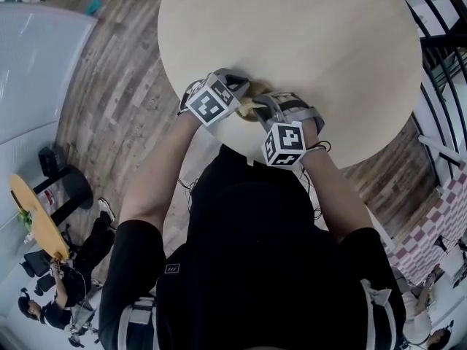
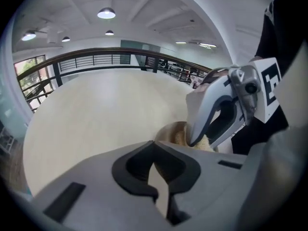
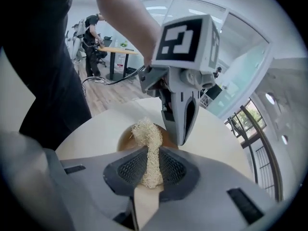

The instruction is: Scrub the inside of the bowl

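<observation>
A small brown bowl sits on the round pale table, near its front edge. My right gripper is shut on a pale, fibrous scrubber, whose free end reaches down into the bowl. My left gripper points down at the bowl's far rim, jaws together. In the left gripper view its jaws are shut with nothing visible between the pads. The bowl lies just beyond them, with the right gripper dipping into it. In the head view the two marker cubes hide most of the bowl.
The table edge runs close to the person's body. A dark railing curves beyond the table's far side. On the wood floor at lower left stand a small yellow table and a seated person.
</observation>
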`<control>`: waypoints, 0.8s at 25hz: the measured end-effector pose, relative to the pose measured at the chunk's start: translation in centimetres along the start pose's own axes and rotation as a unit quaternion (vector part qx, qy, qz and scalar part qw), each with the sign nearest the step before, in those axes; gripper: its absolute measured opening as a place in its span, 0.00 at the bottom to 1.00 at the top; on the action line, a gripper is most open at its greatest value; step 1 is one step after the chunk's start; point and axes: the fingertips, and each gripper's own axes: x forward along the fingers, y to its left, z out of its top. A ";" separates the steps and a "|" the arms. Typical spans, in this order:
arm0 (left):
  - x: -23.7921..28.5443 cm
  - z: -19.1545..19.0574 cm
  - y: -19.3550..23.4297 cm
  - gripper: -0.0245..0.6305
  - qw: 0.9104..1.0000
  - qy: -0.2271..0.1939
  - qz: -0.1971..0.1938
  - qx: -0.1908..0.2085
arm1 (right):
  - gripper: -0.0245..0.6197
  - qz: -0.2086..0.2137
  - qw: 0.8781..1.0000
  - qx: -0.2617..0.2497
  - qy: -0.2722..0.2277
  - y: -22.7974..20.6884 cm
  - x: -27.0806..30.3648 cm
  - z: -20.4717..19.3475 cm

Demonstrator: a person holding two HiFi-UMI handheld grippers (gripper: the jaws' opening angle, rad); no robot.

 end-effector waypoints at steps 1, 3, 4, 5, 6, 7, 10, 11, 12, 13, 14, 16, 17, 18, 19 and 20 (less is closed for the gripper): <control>0.1 -0.1 0.2 0.05 1.000 0.006 0.002 -0.006 | 0.15 -0.005 1.000 -0.017 0.000 0.0 -0.4 0.2; 0.1 -0.2 0.3 0.05 1.000 0.012 0.008 -0.017 | 0.15 -0.006 0.999 -0.054 -0.001 0.4 -0.7 0.6; 0.0 -0.1 0.2 0.05 1.000 0.012 0.008 -0.024 | 0.15 -0.001 0.998 -0.070 -0.001 0.8 -0.6 0.7; -0.2 0.0 0.0 0.05 0.999 0.011 0.007 -0.033 | 0.15 0.007 0.997 -0.081 -0.001 1.2 -0.4 0.8; -0.4 0.0 -0.2 0.05 0.999 0.011 0.005 -0.044 | 0.15 0.015 0.996 -0.087 0.001 1.7 0.1 0.8; -0.6 0.1 -0.5 0.05 0.998 0.011 0.003 -0.057 | 0.15 0.023 0.996 -0.091 0.005 2.0 0.6 0.7; -0.9 -0.5 -1.2 0.05 0.995 0.025 0.010 -0.093 | 0.15 0.040 0.993 -0.104 0.040 2.6 1.9 -0.2; -1.0 -0.8 -1.3 0.05 0.994 0.028 0.012 -0.108 | 0.15 0.040 0.992 -0.103 0.052 2.6 2.2 -0.3; -1.2 -1.0 -1.5 0.05 0.992 0.029 0.011 -0.125 | 0.15 0.038 0.993 -0.098 0.061 2.5 2.5 -0.4; -1.3 -1.2 -1.8 0.05 0.990 0.028 0.008 -0.140 | 0.15 0.033 0.993 -0.088 0.068 2.2 2.7 -0.4; -1.3 -1.3 -2.2 0.05 0.988 0.027 0.003 -0.154 | 0.15 0.026 0.994 -0.077 0.075 1.8 2.9 -0.6; -1.3 -1.6 -3.2 0.05 0.984 0.020 -0.009 -0.178 | 0.15 0.014 0.994 -0.058 0.088 1.1 3.1 -1.0; -1.4 -1.7 -3.4 0.05 0.982 0.013 -0.009 -0.187 | 0.15 0.011 0.994 -0.054 0.091 0.8 3.1 -1.1; -1.6 -1.8 -3.3 0.05 0.982 0.008 -0.001 -0.190 | 0.15 0.011 0.994 -0.055 0.092 0.7 3.2 -1.0; -1.9 -1.8 -3.1 0.05 0.983 0.002 0.012 -0.186 | 0.15 0.013 0.994 -0.060 0.090 0.7 3.2 -0.9; -2.3 -1.8 -2.7 0.05 0.984 -0.002 0.029 -0.174 | 0.15 0.016 0.994 -0.066 0.086 0.8 3.2 -0.8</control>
